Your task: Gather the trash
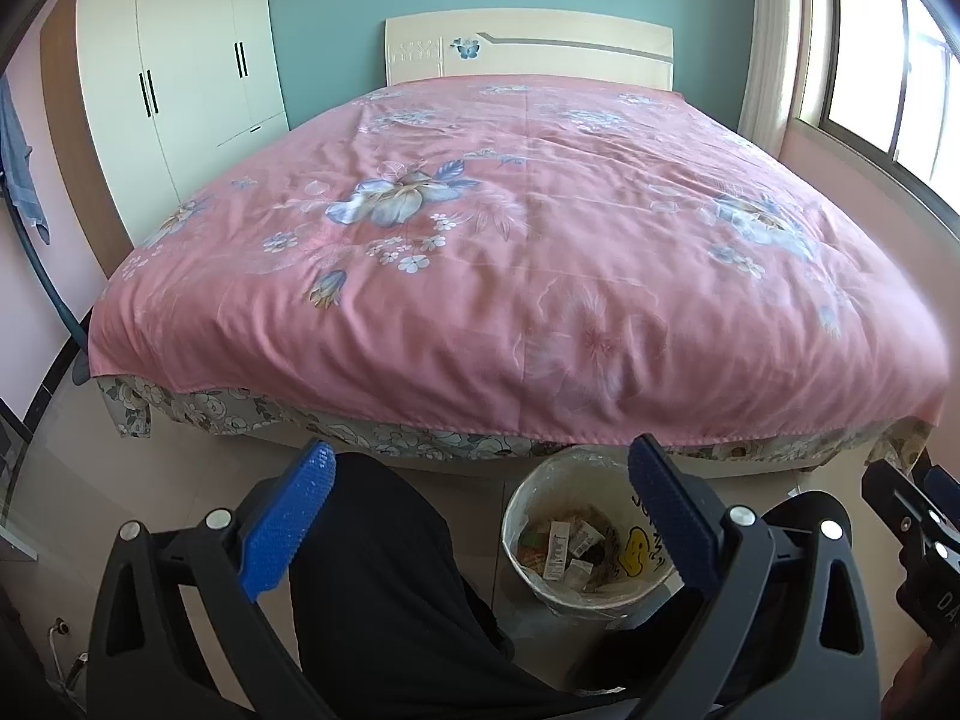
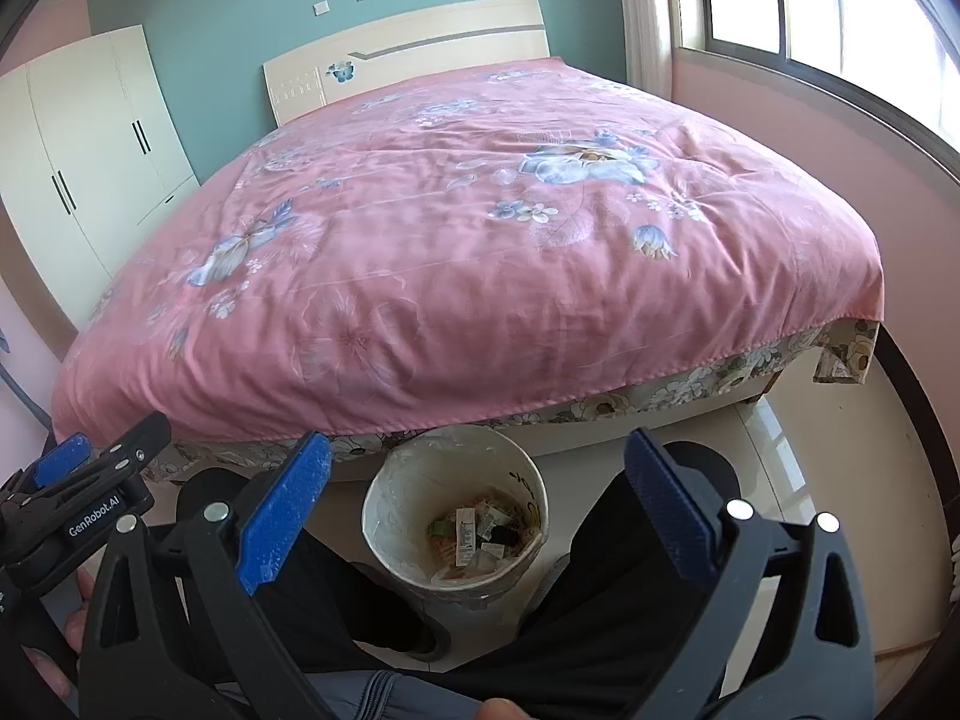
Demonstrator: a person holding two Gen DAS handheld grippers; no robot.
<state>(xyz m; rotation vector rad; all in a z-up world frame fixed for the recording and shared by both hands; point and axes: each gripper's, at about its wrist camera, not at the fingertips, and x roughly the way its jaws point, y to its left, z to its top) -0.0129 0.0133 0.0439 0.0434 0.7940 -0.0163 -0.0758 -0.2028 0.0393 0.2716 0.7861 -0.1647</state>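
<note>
You hold both tools, left tool (image 1: 480, 510) and right tool (image 2: 477, 501), spread and empty above the wastebasket (image 2: 384, 540), its trash (image 2: 474, 534) apparently already collected.

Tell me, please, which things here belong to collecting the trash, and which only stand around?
For the job:
- waste bin, on the floor at the foot of the bed
- wrappers inside it
- left gripper, open
- right gripper, open

Standing around:
- bed with pink quilt
- white wardrobe
- window
</note>
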